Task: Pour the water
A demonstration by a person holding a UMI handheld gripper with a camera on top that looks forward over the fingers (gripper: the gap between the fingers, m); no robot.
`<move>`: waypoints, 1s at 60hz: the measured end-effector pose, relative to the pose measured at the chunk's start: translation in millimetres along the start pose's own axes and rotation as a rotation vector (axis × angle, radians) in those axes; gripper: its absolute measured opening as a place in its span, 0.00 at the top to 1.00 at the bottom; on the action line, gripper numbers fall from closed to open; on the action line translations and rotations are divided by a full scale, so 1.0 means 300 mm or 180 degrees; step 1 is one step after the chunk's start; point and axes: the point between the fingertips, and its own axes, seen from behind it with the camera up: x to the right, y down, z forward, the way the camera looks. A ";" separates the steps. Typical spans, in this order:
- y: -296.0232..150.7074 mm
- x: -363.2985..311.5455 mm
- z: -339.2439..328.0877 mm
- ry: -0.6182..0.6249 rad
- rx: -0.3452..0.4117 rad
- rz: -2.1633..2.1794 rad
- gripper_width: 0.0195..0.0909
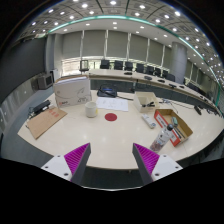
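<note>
We are holding the gripper [110, 160] wide open above the table [100, 135] — nothing between its fingers. A cup [91, 110] is standing well beyond them, beside a red disc [110, 117].

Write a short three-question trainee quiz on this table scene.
1. True or false: the jaws of the gripper hold a cup.
2. What colour is the small disc on the table?
3. The white cup stands: A) between the jaws B) well beyond them, beside the white box C) on a chair.

Key: 1 false, the jaws are open and empty; 2 red; 3 B.
</note>
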 end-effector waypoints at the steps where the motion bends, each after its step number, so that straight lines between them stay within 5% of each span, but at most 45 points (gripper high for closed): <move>1: 0.008 0.029 0.008 0.0019 0.0004 0.0010 0.06; 28: 0.236 0.732 0.249 0.0524 0.0204 0.0377 0.07; 46: 0.195 0.843 0.596 0.0245 0.0444 0.0406 0.07; 50: 0.182 0.834 0.660 0.0165 0.0510 0.0369 0.15; 58: 0.161 0.828 0.746 0.0135 0.0603 0.0265 0.47; 60: 0.150 0.822 0.753 0.0120 0.0637 0.0276 0.48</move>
